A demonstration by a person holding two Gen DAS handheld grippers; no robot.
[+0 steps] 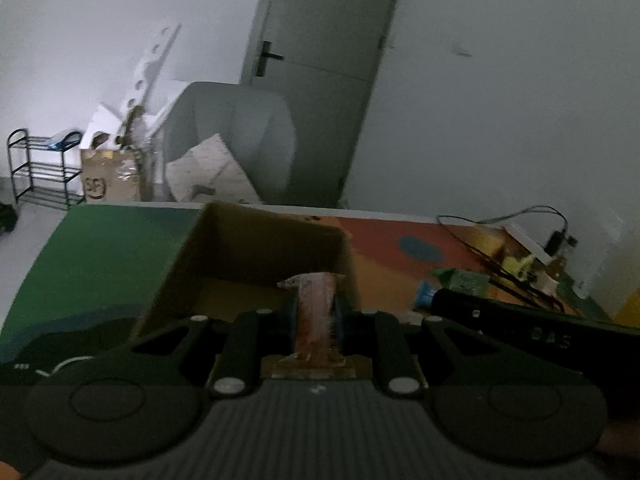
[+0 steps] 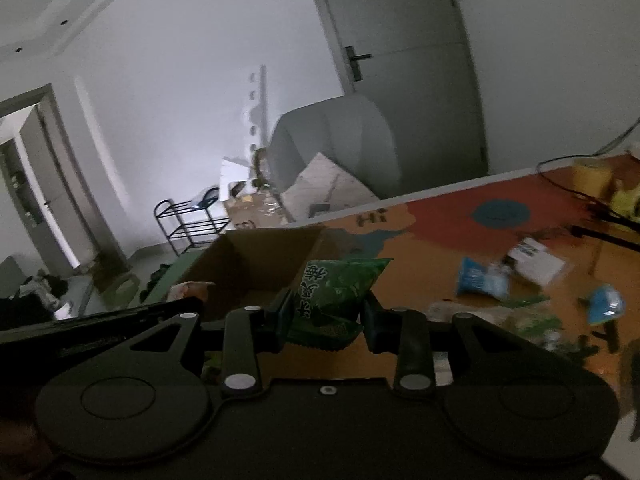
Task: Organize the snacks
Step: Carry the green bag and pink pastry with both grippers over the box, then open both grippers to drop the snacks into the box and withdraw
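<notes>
One cardboard box (image 1: 256,264) on tabletop (image 1: 100,256). Left claw (image 1: 314,312) pinches one brown snack packet (image 1: 314,308) over box. Right claw (image 2: 326,312) clamps one green snack packet (image 2: 336,296) beside box. Two blue packets (image 2: 480,278) loose on tabletop.

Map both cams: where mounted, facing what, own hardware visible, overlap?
Left wrist: on left hand-held gripper, facing the cardboard box; jaws clamp a reddish snack packet.
Right wrist: on right hand-held gripper, facing the box from its right; jaws clamp a green snack packet.
Shared: box, door, colourful mat.
</notes>
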